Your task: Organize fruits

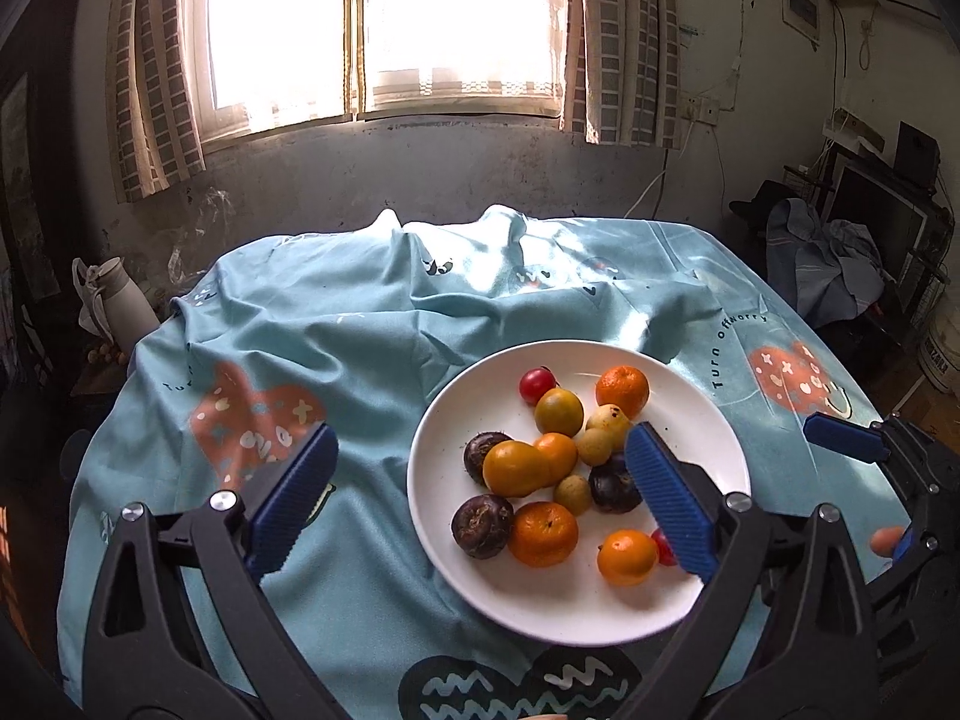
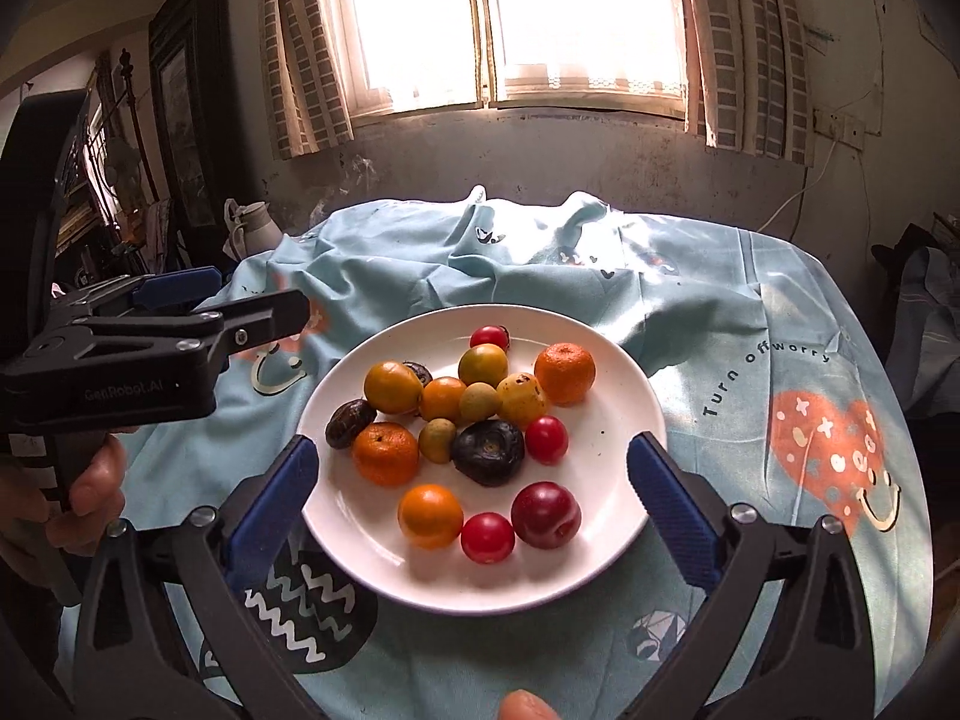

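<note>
A white plate (image 1: 708,420) (image 2: 606,456) sits on a light blue tablecloth and holds several small fruits: orange mandarins (image 1: 622,390) (image 2: 564,373), red cherry tomatoes (image 1: 537,384) (image 2: 488,537), dark water chestnuts (image 1: 482,525) (image 2: 489,452), yellow-green fruits (image 1: 558,412) (image 2: 483,365) and a dark red plum (image 2: 546,514). My left gripper (image 1: 480,498) is open and empty, above the plate's left side. My right gripper (image 2: 474,504) is open and empty, straddling the plate's near half. The left gripper also shows in the right wrist view (image 2: 258,312); the right gripper also shows in the left wrist view (image 1: 864,450).
The tablecloth (image 1: 336,324) (image 2: 750,324) is wrinkled, with raised folds at the back. A white jug (image 1: 123,300) (image 2: 255,228) stands beyond the table's far left. A window wall is behind the table. Clutter and clothes (image 1: 834,264) are at the right.
</note>
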The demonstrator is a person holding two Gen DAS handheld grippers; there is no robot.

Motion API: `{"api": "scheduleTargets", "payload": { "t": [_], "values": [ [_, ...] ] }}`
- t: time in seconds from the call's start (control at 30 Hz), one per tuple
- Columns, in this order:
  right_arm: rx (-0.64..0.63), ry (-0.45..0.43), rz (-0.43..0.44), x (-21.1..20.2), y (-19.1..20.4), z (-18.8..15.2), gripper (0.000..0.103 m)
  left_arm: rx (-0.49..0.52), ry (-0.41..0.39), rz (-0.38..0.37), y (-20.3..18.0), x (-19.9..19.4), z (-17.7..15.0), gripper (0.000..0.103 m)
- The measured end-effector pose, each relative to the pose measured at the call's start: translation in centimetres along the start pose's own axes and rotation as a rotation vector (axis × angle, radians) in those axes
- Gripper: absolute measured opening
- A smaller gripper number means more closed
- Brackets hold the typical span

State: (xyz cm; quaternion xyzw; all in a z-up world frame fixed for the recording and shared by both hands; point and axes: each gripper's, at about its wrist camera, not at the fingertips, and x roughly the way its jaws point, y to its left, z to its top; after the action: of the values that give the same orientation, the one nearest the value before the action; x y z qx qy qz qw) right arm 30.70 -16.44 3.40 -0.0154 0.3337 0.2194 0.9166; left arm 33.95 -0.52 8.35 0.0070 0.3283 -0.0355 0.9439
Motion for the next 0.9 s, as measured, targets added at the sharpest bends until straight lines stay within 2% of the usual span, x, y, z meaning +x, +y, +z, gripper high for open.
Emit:
{"api": "scheduleTargets", "payload": {
  "t": [0.2, 0.37, 0.57, 0.7, 0.77, 0.9],
  "values": [
    [-0.026, 0.007, -0.014, -2.9, 1.0, -4.4, 0.102, 0.022, 0.01, -0.001, -0.5, -3.8, -4.4, 0.1],
    [-0.026, 0.017, -0.024, -4.2, 1.1, -8.3, 0.102, 0.051, 0.041, 0.009, -1.0, -5.8, -9.1, 0.1],
    [-0.065, 0.008, -0.057, -5.9, 1.5, -11.6, 0.102, 0.086, 0.036, 0.006, -1.3, -7.6, -13.5, 0.1],
    [-0.006, 0.01, -0.04, -6.2, 0.9, -13.0, 0.102, 0.085, 0.03, -0.001, -1.3, -7.7, -15.3, 0.1],
    [-0.01, 0.005, -0.041, -6.4, 1.0, -13.3, 0.102, 0.072, 0.057, -0.002, -1.1, -7.3, -15.7, 0.1],
    [-0.03, -0.001, -0.039, -6.5, 1.6, -13.4, 0.102, 0.069, 0.056, -0.007, -1.0, -7.4, -16.2, 0.1]
  ]
}}
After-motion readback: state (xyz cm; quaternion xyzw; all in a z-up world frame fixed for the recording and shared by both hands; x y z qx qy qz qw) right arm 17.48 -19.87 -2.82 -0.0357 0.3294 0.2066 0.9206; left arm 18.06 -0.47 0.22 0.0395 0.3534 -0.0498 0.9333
